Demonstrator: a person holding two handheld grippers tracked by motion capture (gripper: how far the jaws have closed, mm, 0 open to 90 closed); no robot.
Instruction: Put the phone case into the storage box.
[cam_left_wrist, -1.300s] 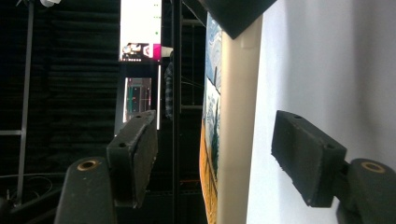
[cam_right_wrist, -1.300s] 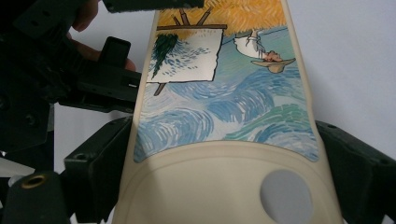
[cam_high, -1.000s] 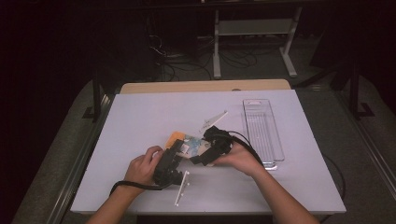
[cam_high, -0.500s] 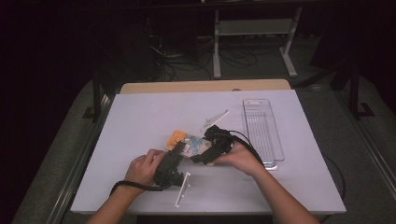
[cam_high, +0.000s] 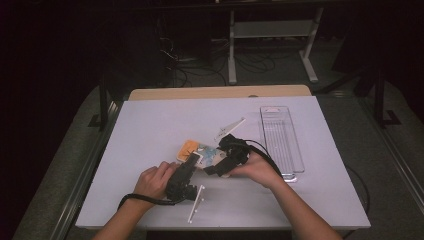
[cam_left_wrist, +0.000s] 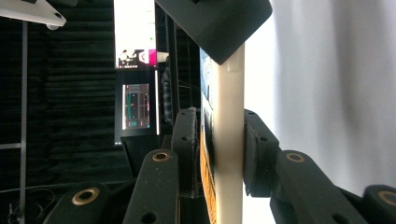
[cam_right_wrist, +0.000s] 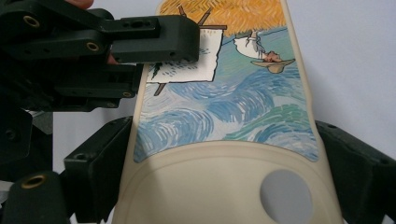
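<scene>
A cream phone case (cam_high: 199, 150) with a painted blue-and-orange picture lies a little above the table between both hands. My left gripper (cam_high: 192, 161) grips it through its thickness. In the left gripper view the case (cam_left_wrist: 229, 93) stands edge-on between the two pads (cam_left_wrist: 187, 140), which have just been closing and now press on its face and back. My right gripper (cam_high: 216, 167) is shut across the case's width. In the right gripper view its jaws hug both long edges of the case (cam_right_wrist: 224, 121), and the left gripper (cam_right_wrist: 177, 42) clamps the far left edge.
A clear plastic tray (cam_high: 280, 135) lies to the right of the hands. One white strip (cam_high: 230, 129) lies just behind the case, and another white strip (cam_high: 196, 204) lies near the front edge. The table (cam_high: 150, 125) is white and surrounded by dark floor.
Both hands have kept their place over the case. The left gripper's jaws look a little narrower around it than before.
</scene>
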